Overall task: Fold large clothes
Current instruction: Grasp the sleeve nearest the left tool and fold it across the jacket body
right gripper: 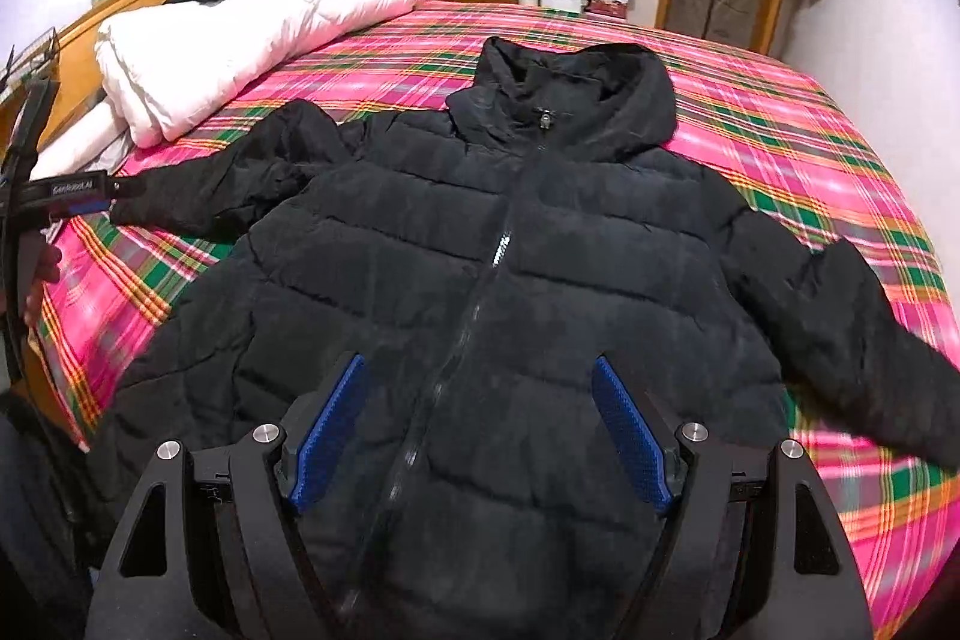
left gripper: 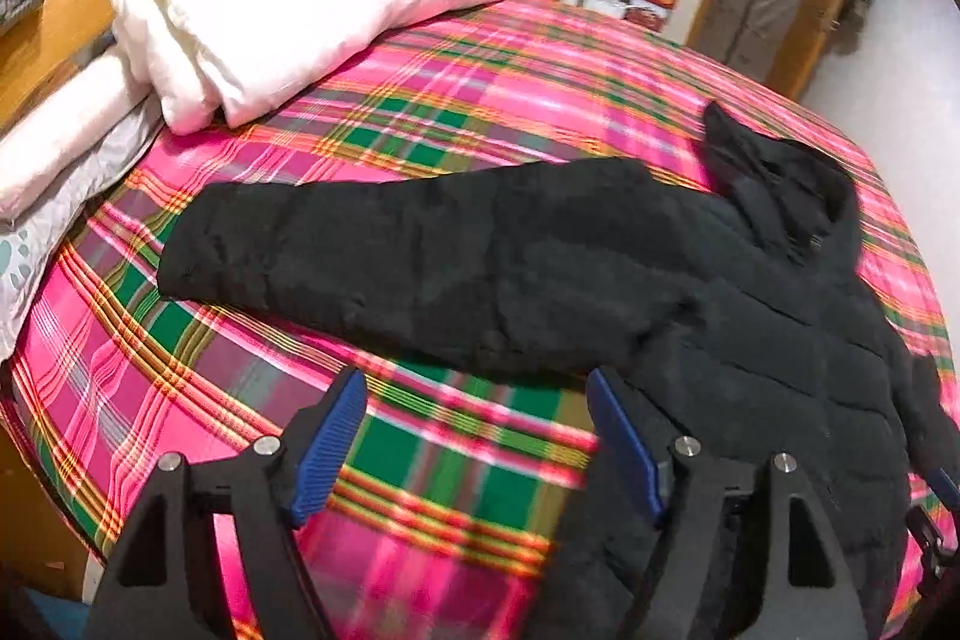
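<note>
Left gripper (left gripper: 477, 439) and right gripper (right gripper: 480, 430) both hover with jaws spread, grasping nothing.
Black puffer jacket (right gripper: 480, 268) lies zipped, front up, mid-bed on the plaid bedspread (right gripper: 780, 148), hood toward the far edge, hem at the near edge (long axis running near-to-far). Best move, likely: pinch each sleeve (left gripper: 360, 256) near its cuff and fold it across the chest flat.

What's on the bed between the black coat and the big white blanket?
Nothing but bare plaid sheet separates the black coat from the white blanket, clearest in the right wrist view.
</note>
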{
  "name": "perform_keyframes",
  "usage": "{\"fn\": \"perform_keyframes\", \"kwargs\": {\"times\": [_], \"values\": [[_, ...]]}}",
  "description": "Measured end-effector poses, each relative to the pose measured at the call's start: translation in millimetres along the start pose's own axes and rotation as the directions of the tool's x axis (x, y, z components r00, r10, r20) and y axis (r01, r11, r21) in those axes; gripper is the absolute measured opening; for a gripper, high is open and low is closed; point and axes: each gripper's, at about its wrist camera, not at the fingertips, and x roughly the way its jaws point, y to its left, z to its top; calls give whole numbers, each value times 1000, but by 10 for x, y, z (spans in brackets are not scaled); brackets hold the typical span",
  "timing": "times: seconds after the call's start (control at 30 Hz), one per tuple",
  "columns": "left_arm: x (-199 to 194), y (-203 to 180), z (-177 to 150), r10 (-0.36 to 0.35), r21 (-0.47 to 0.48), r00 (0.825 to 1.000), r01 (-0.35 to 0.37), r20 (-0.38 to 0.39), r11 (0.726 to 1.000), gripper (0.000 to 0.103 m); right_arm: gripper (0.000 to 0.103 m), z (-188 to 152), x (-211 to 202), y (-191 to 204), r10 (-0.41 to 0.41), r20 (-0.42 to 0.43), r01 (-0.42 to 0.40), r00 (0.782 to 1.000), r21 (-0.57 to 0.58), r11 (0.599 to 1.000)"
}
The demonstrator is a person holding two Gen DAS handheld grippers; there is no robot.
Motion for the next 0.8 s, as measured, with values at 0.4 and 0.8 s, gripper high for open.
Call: {"fn": "perform_keyframes", "kwargs": {"times": [0.4,0.8], "values": [[915,909,61,-6,-292,999,-9,-50,956,76,77,137,533,-168,-6,-38,4,999,-49,999],[1296,1104,146,117,-335,993,-113,-9,936,55,77,83,793,-246,16,-64,-20,998,-73,997]]}}
